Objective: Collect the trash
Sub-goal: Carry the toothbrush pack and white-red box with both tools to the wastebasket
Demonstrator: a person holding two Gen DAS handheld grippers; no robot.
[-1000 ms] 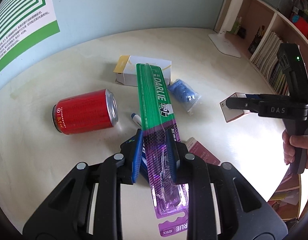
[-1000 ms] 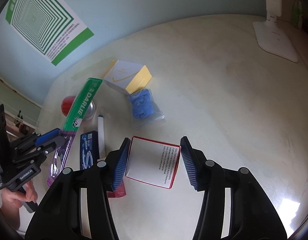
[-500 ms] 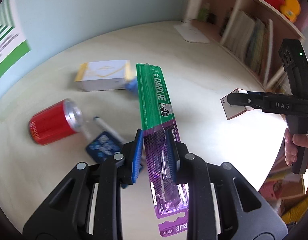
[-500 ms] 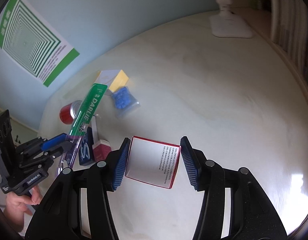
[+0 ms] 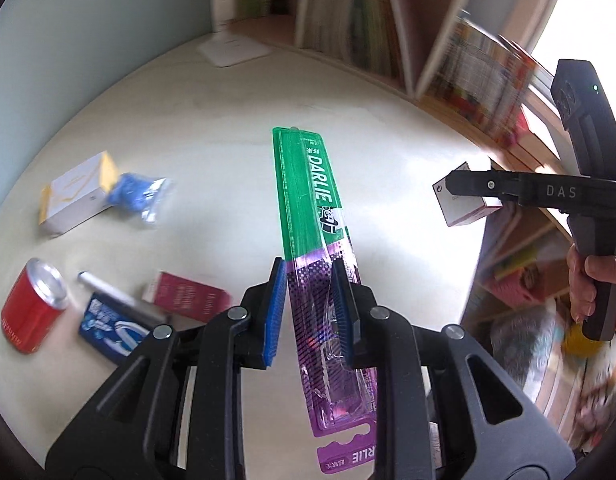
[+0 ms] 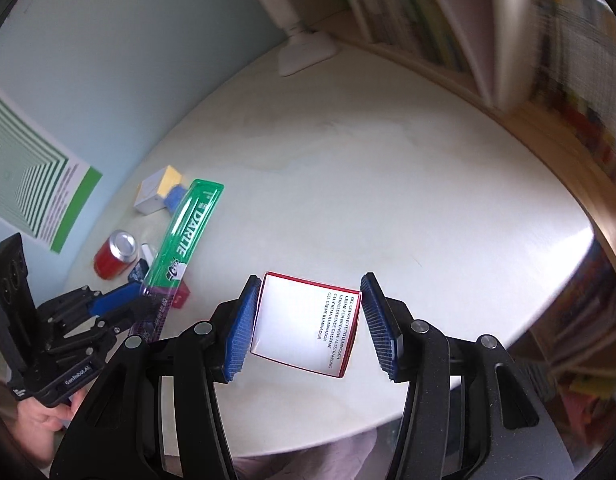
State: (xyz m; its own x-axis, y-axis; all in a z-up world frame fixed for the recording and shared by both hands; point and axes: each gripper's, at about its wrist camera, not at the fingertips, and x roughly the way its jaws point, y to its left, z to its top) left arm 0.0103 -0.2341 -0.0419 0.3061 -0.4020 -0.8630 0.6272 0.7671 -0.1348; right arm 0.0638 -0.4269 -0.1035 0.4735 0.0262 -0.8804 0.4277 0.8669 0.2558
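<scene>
My left gripper (image 5: pixel 308 268) is shut on the purple end of a long green and purple Darlie toothbrush pack (image 5: pixel 308 184), which sticks out forward above the round pale table (image 5: pixel 236 128). My right gripper (image 6: pixel 309 280) is shut on a small white box with red edges (image 6: pixel 300 328), carried over the table's near edge. In the left wrist view the right gripper (image 5: pixel 459 190) and its box (image 5: pixel 463 208) hang at the right, past the table's rim, with a hand on the handle. The right wrist view has the left gripper (image 6: pixel 136 300) and the toothbrush pack (image 6: pixel 188 232) at the left.
On the table's left side lie a red can (image 5: pixel 32 312), a blue gum pack (image 5: pixel 112 328), a white marker (image 5: pixel 104 288), a maroon box (image 5: pixel 188 300), a white and yellow box (image 5: pixel 76 196) and a blue bagged item (image 5: pixel 140 196). A white lamp base (image 5: pixel 232 50) stands far back. Bookshelves (image 5: pixel 387 40) line the right.
Both grippers have swung right with their loads, towards the table's edge and the bookshelves. The can and boxes have slid to the left of both views. Neither grip has changed.
</scene>
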